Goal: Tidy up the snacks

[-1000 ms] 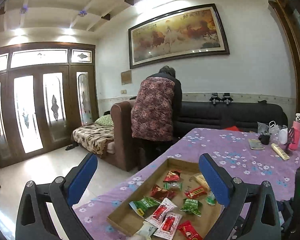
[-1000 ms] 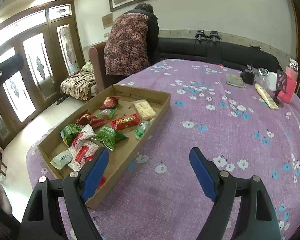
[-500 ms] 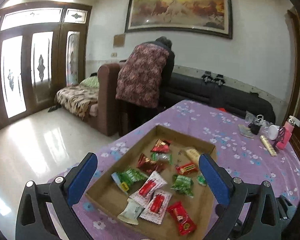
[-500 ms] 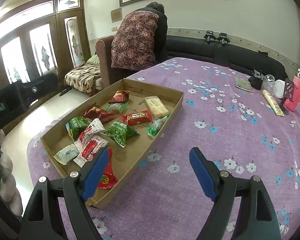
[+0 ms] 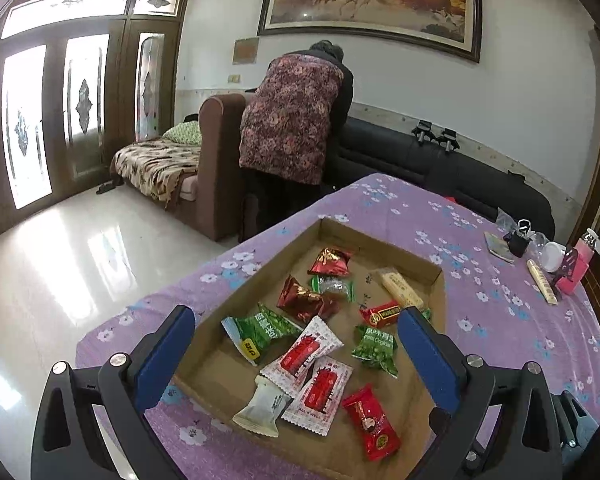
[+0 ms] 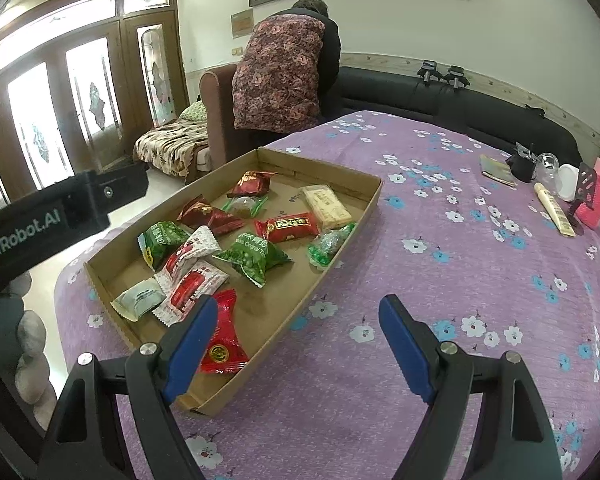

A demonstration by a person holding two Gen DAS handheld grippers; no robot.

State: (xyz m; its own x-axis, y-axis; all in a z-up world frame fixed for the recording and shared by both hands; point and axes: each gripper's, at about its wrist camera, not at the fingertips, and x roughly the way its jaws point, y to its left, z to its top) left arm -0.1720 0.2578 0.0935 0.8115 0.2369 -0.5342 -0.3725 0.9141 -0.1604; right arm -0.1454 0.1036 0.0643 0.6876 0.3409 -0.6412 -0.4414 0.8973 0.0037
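A shallow cardboard tray [image 5: 428, 272] [image 6: 374, 196] lies on the purple flowered tablecloth [image 6: 460, 264] and holds several wrapped snacks: red packets [image 5: 370, 422] [image 6: 222, 336], green packets [image 5: 374, 346] [image 6: 252, 256], white-and-red sachets [image 5: 302, 354] [image 6: 190, 284] and a pale bar [image 5: 398, 286] [image 6: 326, 202]. My left gripper [image 5: 296, 354] hangs open above the tray's near end, nothing between its blue pads. My right gripper [image 6: 300, 342] is open too, over the tray's near right corner and the cloth. The left gripper's black body [image 6: 60, 208] shows at the left of the right wrist view.
At the table's far right stand a pink bottle [image 6: 598, 192], a white cup [image 6: 568, 182], a black clip [image 6: 522, 166], a cream tube [image 6: 554, 214] and a small booklet [image 6: 498, 170]. A person in a floral vest [image 5: 290, 116] bends over the dark sofa [image 5: 460, 168] beyond the table.
The left gripper has dropped and tilted down toward the tray, which now fills more of its view. The right gripper has edged closer to the tray. Both stay open.
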